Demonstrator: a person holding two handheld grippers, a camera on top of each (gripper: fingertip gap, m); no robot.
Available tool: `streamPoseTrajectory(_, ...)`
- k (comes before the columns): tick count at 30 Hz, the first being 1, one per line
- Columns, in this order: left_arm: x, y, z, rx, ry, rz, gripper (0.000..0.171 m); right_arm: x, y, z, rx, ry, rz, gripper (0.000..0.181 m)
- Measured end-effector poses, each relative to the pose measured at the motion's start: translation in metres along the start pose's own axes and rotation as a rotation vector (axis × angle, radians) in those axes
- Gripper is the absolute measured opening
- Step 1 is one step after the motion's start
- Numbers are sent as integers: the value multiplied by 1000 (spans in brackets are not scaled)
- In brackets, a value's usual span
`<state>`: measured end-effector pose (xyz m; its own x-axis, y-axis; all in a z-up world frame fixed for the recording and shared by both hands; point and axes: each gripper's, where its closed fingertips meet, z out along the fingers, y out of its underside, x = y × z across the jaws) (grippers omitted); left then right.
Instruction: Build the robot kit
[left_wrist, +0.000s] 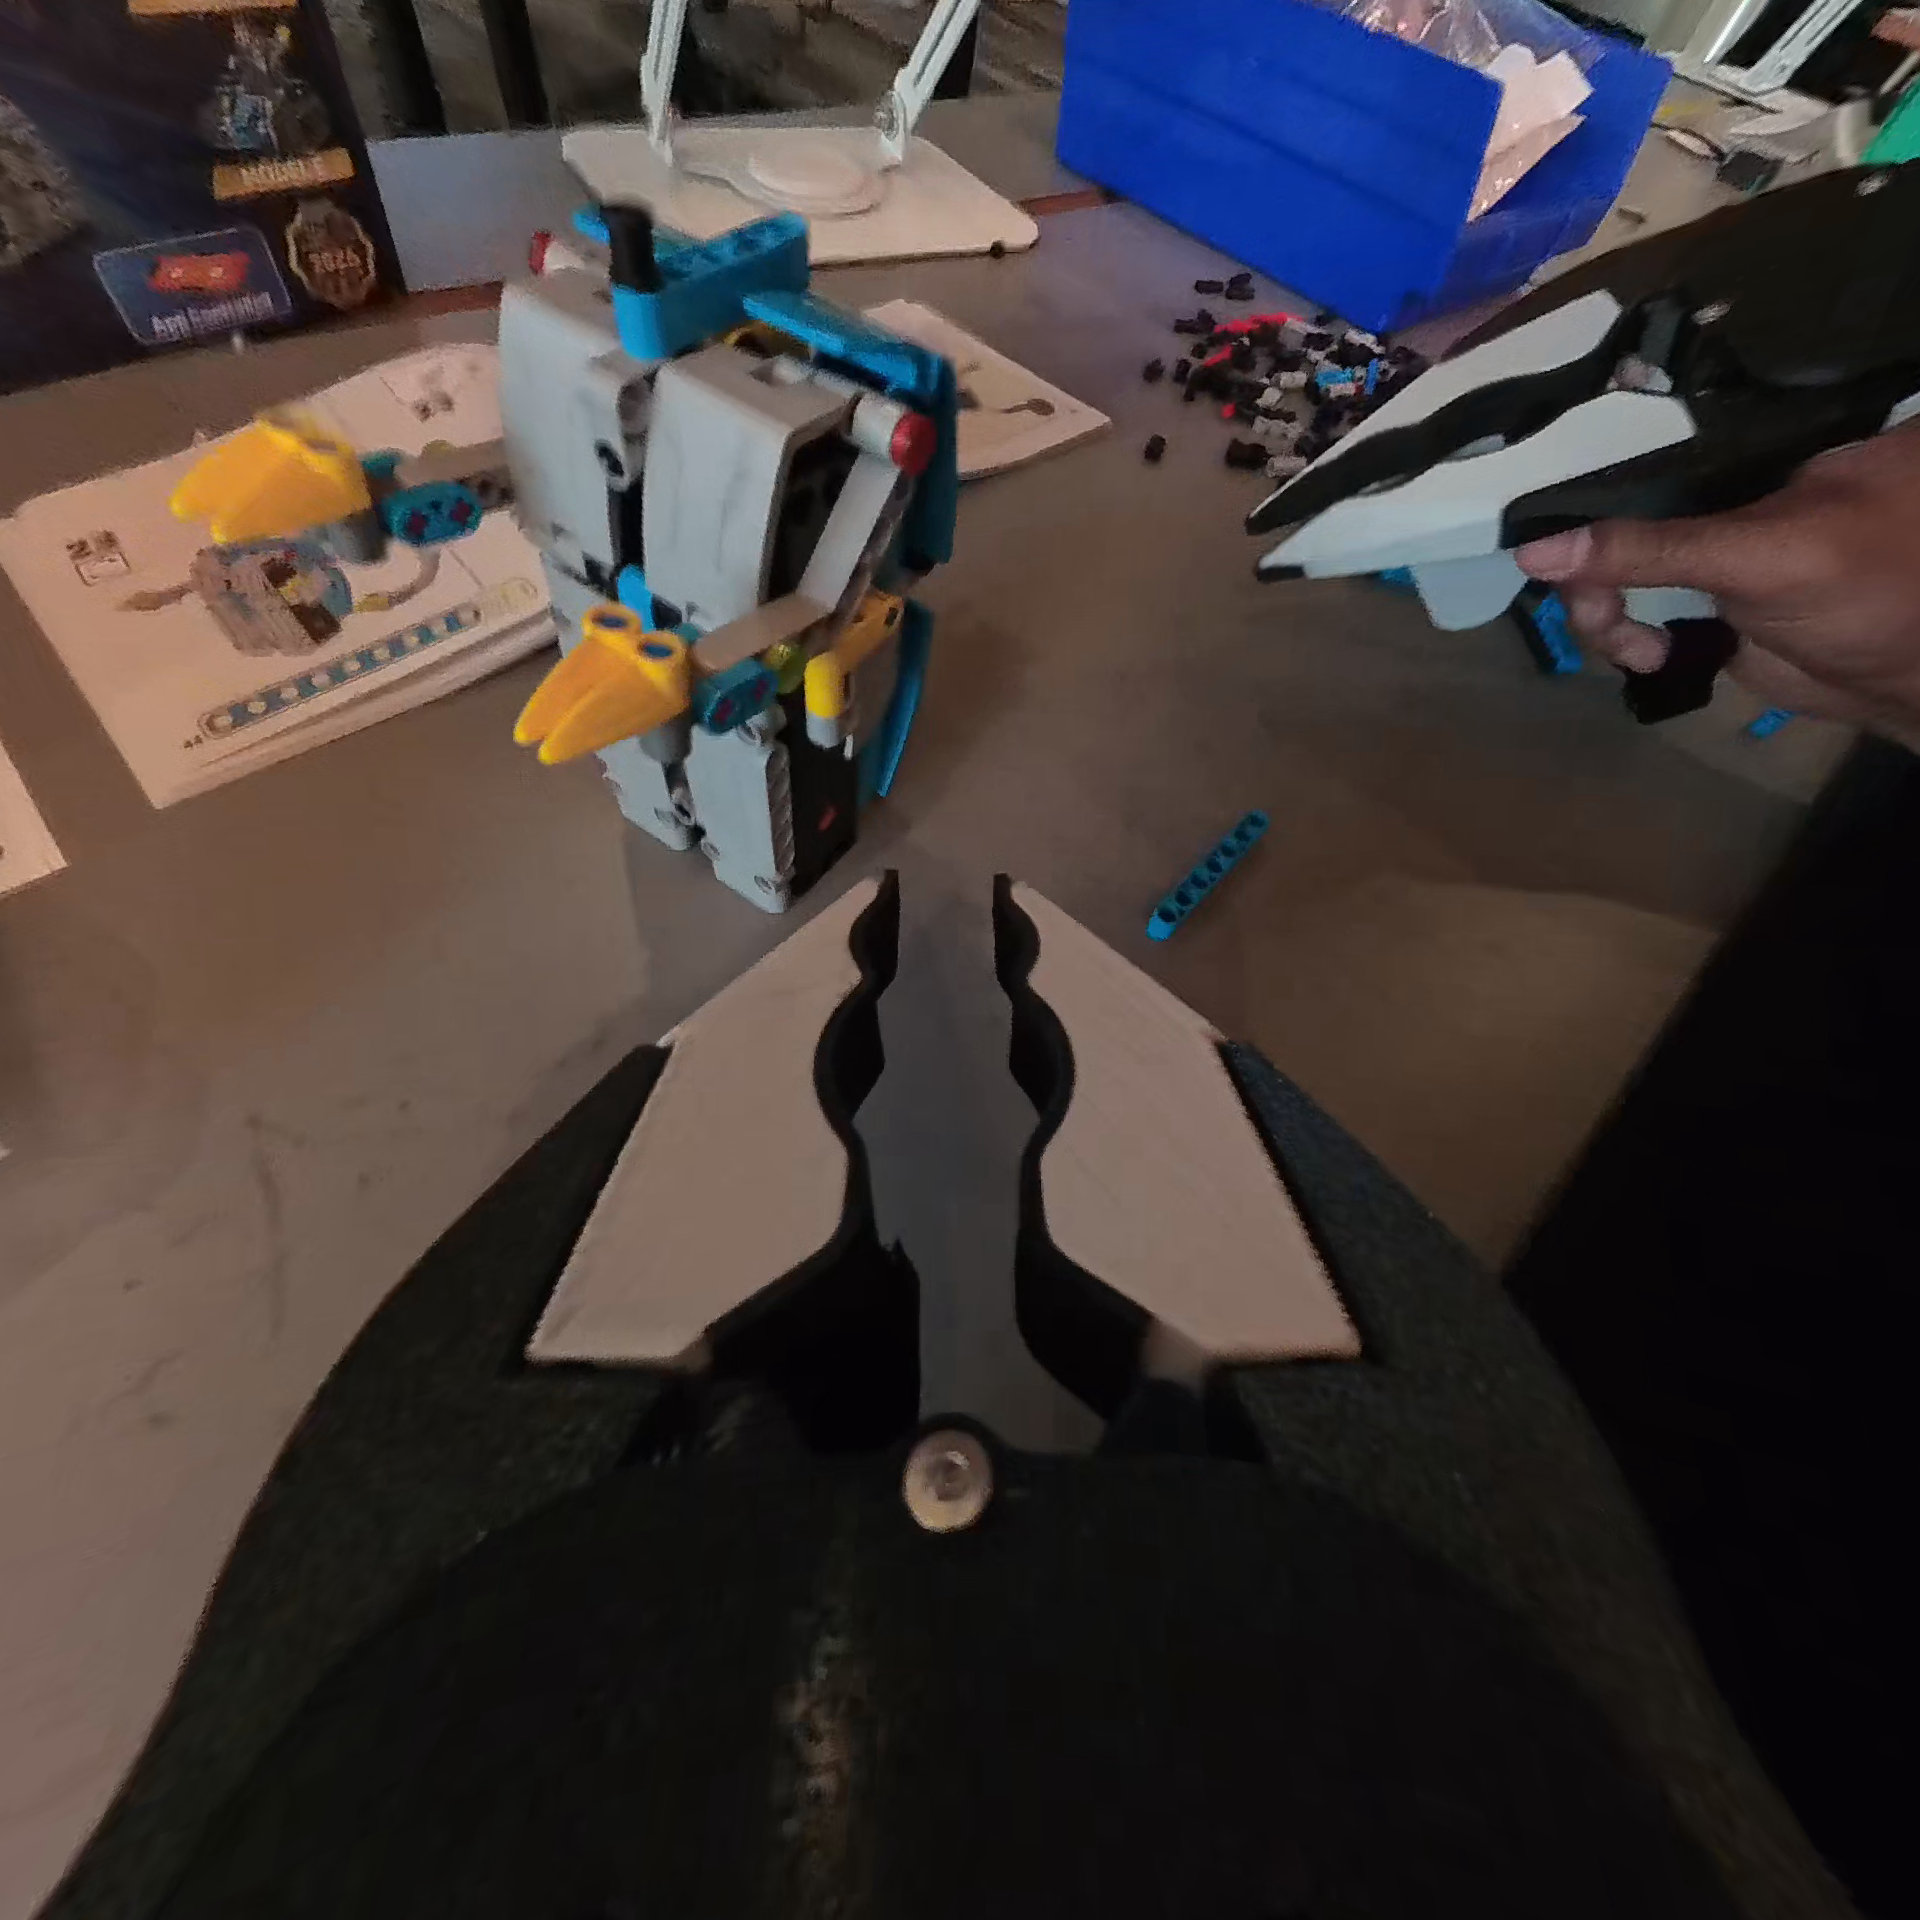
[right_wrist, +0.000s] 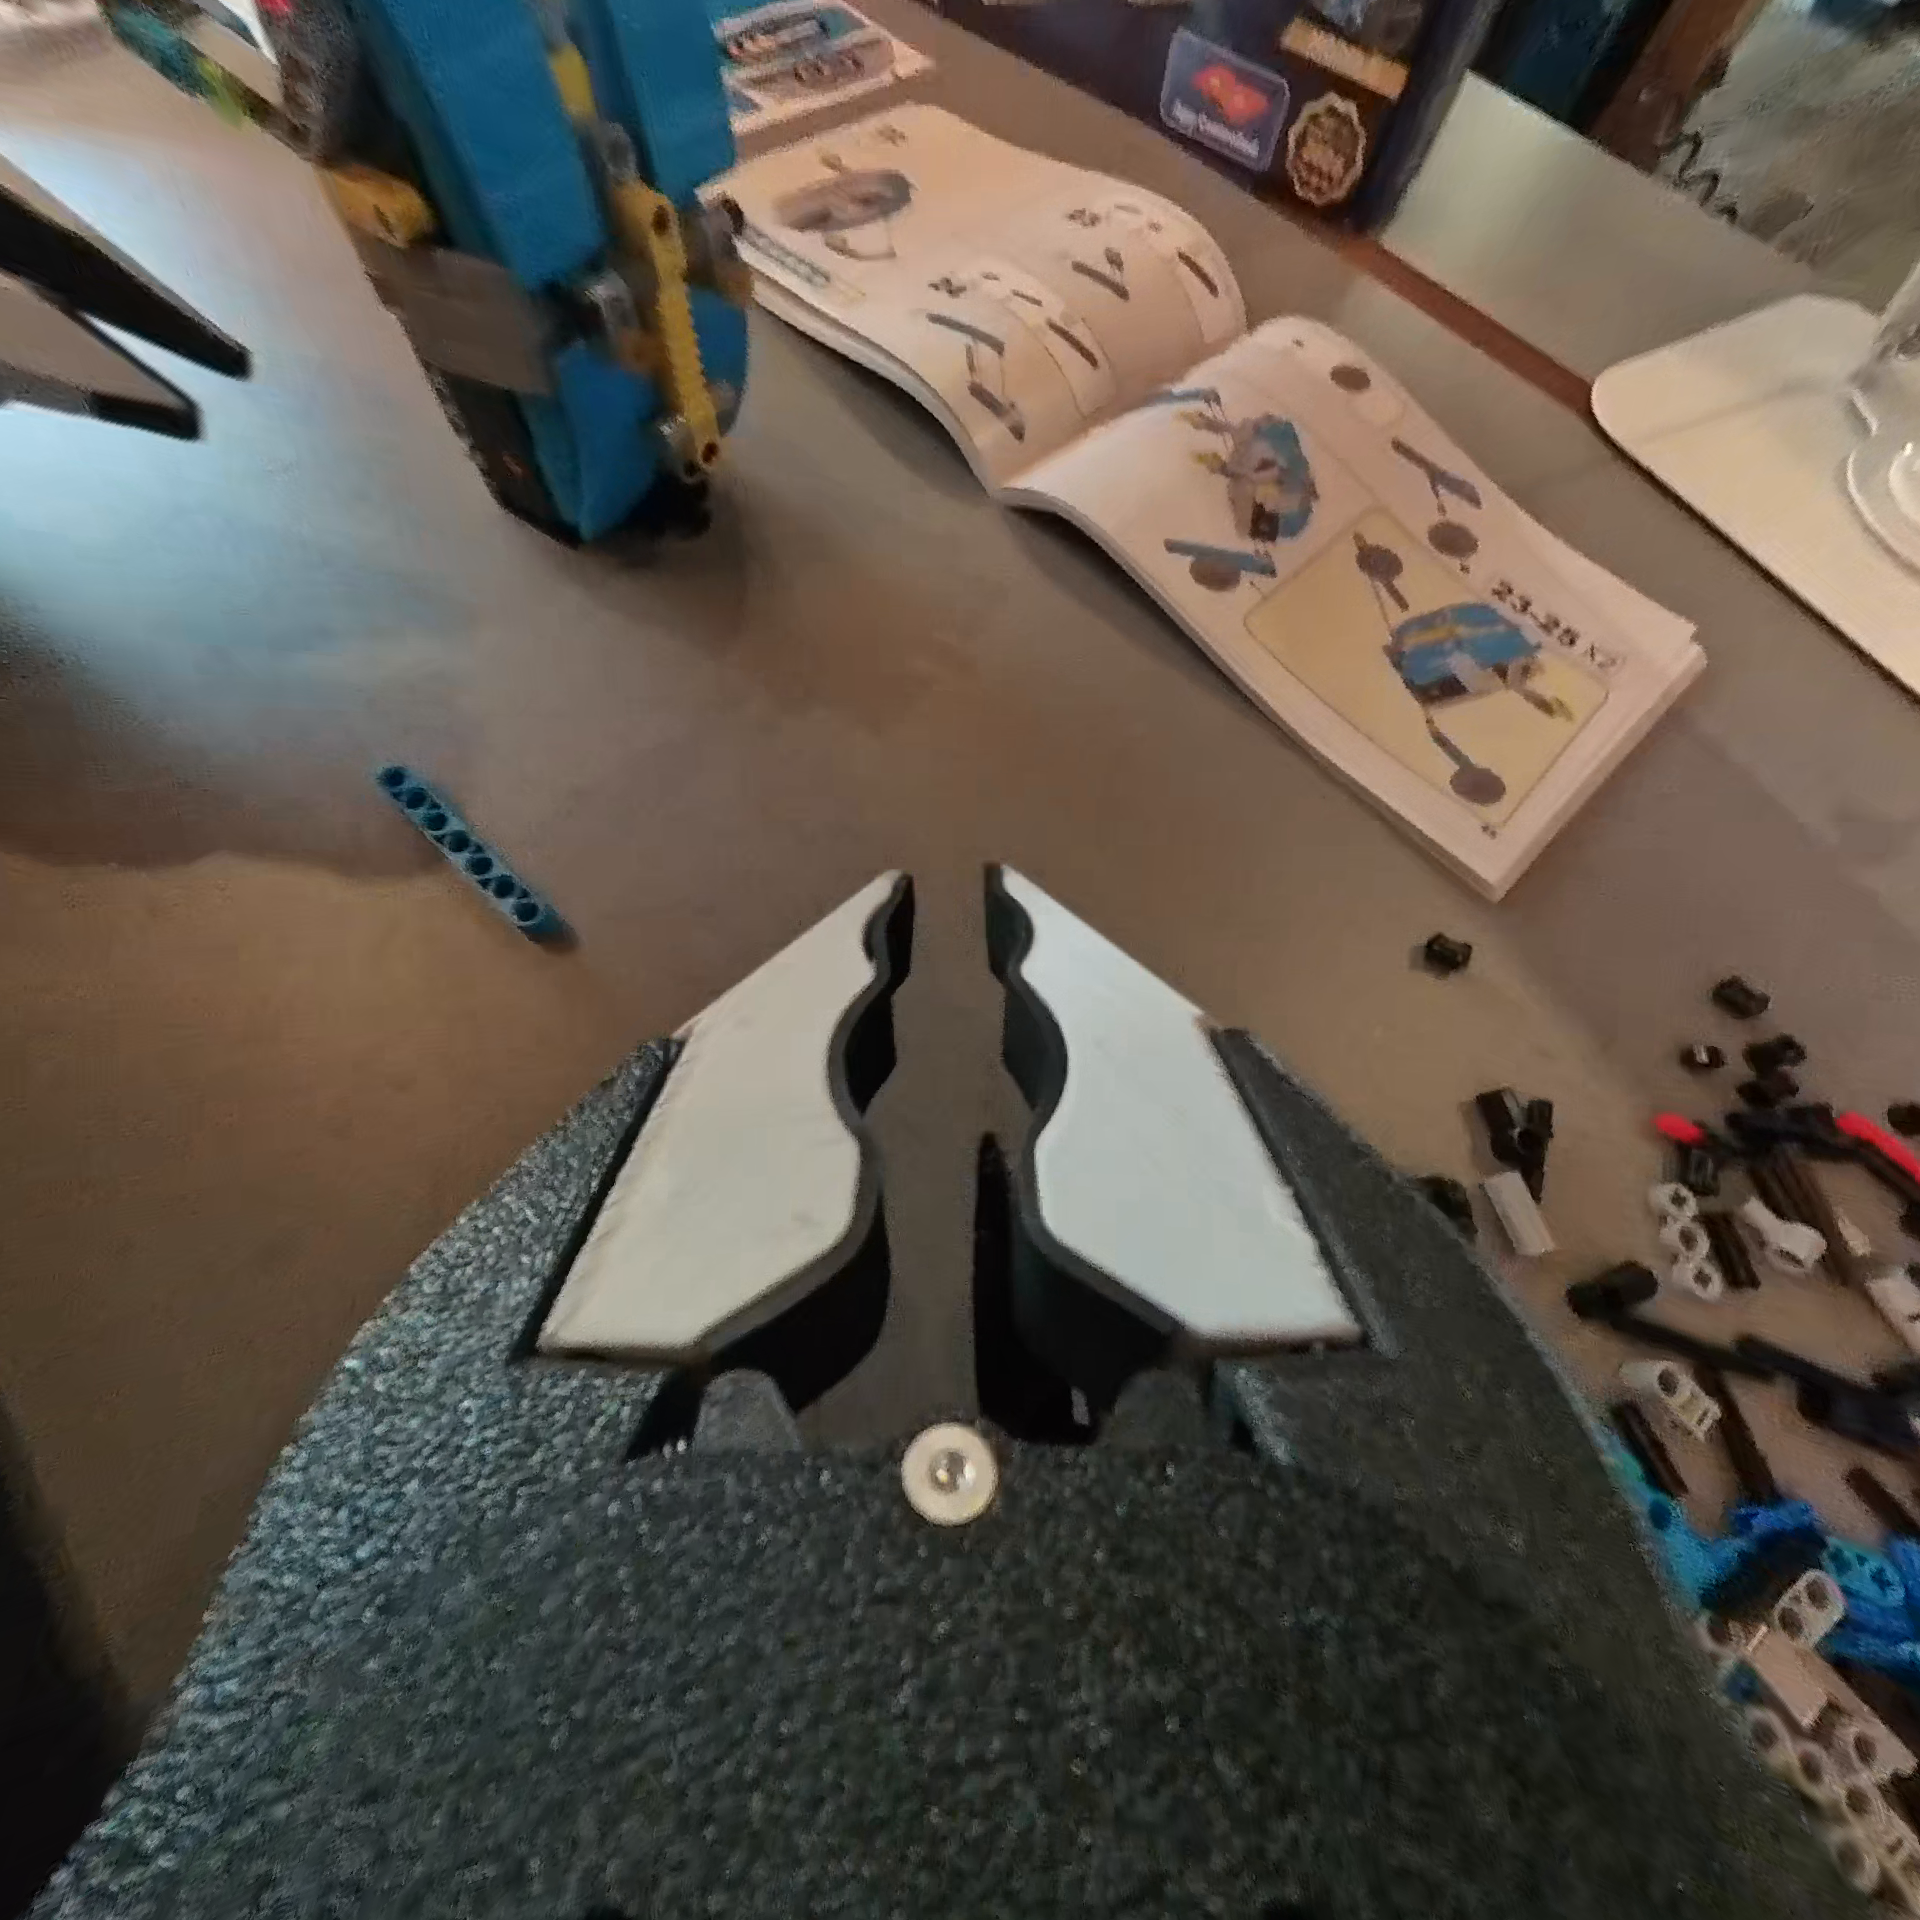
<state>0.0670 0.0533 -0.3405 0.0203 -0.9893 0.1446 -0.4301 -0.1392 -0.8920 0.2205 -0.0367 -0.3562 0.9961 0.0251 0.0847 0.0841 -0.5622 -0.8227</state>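
A grey, blue and yellow brick-built model (left_wrist: 727, 561) stands upright on the grey table (left_wrist: 364, 1039). My left gripper (left_wrist: 943, 883) is open and empty, its tips just short of the model's base. A loose blue beam with holes (left_wrist: 1205, 875) lies to its right. My right gripper (right_wrist: 948, 878) is open by a narrow gap and empty, over bare table; it also shows in the left wrist view (left_wrist: 1273, 540), held by a hand (left_wrist: 1745, 582). The blue beam (right_wrist: 473, 854) lies left of it, the model (right_wrist: 561, 260) farther off at the upper left.
An open instruction booklet (right_wrist: 1247, 499) lies on the table, also under the model (left_wrist: 260, 644). A pile of small black, white and red pieces (right_wrist: 1766, 1247) is at the right. A blue bin (left_wrist: 1351, 145), a dark box (left_wrist: 177, 166) and a white stand base (left_wrist: 810, 187) are at the back. Spacing between my two grippers at the tips: around 20 cm.
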Motion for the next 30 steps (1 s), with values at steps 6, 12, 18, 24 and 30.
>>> streamPoseTrajectory(6,7,-6,6,28,6,100,17,-3,-1,2,16,-23,42,22)
streamPoseTrajectory(12,5,-8,3,45,26,58,17,-1,-1,1,25,-21,53,23)
streamPoseTrajectory(18,9,-8,2,50,40,79,17,51,5,-24,22,170,159,29)
streamPoseTrajectory(24,13,-6,4,36,37,117,17,109,48,-70,-114,330,269,30)
streamPoseTrajectory(30,5,-9,4,51,22,69,17,121,84,-97,-200,335,412,32)
